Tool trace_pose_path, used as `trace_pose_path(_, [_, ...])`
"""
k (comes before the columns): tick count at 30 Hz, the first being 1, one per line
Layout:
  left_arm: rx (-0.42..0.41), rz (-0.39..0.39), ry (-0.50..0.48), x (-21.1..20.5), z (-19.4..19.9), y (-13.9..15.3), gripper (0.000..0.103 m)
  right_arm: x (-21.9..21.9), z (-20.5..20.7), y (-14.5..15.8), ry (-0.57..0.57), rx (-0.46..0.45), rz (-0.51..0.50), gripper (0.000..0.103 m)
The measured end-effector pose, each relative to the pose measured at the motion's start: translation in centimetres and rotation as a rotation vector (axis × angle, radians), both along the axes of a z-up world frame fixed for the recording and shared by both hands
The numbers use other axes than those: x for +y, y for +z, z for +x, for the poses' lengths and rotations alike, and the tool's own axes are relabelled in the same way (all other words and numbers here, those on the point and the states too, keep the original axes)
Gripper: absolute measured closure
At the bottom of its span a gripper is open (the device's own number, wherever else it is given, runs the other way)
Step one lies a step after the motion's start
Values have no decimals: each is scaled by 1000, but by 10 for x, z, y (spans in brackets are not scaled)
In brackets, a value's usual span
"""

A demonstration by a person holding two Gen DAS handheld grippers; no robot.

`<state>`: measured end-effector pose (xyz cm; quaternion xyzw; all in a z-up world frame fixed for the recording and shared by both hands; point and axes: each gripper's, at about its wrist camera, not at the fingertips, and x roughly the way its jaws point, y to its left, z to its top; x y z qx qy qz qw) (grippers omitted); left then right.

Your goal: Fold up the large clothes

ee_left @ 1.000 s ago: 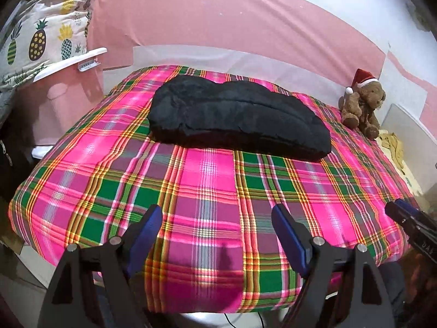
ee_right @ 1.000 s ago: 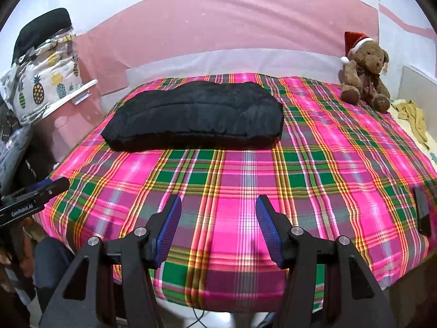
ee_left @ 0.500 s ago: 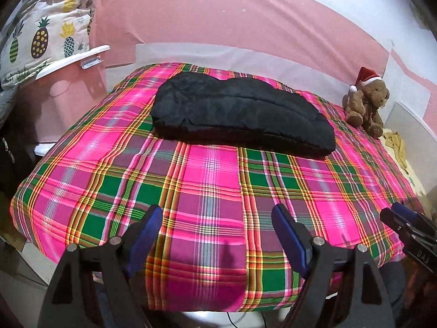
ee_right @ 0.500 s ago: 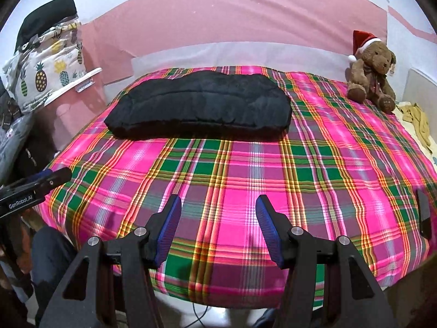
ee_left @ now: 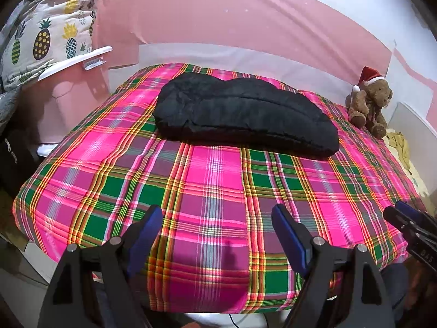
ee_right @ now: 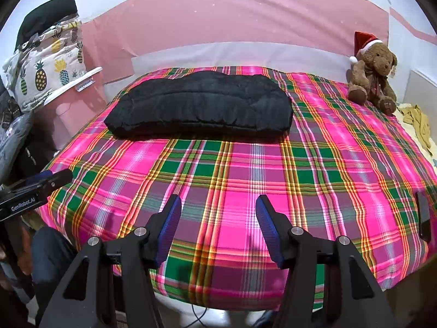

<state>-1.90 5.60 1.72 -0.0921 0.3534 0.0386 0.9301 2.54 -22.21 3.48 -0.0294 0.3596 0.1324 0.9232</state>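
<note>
A black padded garment (ee_left: 245,117) lies folded into a long bundle across the far half of the bed with the pink and green plaid cover (ee_left: 213,191). It also shows in the right wrist view (ee_right: 199,106). My left gripper (ee_left: 217,218) is open and empty over the bed's near edge, well short of the garment. My right gripper (ee_right: 218,210) is open and empty over the near edge too. The right gripper shows at the right edge of the left wrist view (ee_left: 401,216), and the left gripper at the left edge of the right wrist view (ee_right: 54,177).
A brown teddy bear with a Santa hat (ee_right: 374,73) sits at the bed's far right corner. Yellow cloth (ee_right: 418,123) lies beside the bed on the right. A pineapple-print bundle (ee_left: 46,41) rests on a pink tub at the left. A pink and white wall stands behind.
Both grippers have risen and drawn back a little, so the bed and garment sit lower in view. The garment has not moved. Both stay open.
</note>
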Motion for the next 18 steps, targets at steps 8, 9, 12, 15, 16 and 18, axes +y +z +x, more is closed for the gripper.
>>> trace_pose_path(8, [0, 12, 10, -2, -1, 1, 20, 0, -1, 1, 1, 4, 0, 46])
trace_pose_path(9, [-1, 11, 12, -2, -1, 1, 20, 0, 0, 1, 1, 4, 2, 46])
trace_pose_path(12, [-2, 12, 12, -1, -2, 1, 20, 1, 0, 1, -1, 6, 0, 46])
trace_pose_path(15, [0, 12, 12, -1, -2, 1, 20, 1, 0, 0, 1, 4, 0, 46])
trace_pose_path(16, [0, 11, 11, -1, -1, 1, 20, 0, 0, 0, 2, 5, 1, 46])
trace_pose_path(18, [0, 14, 11, -1, -2, 1, 20, 1, 0, 0, 2, 3, 2, 46])
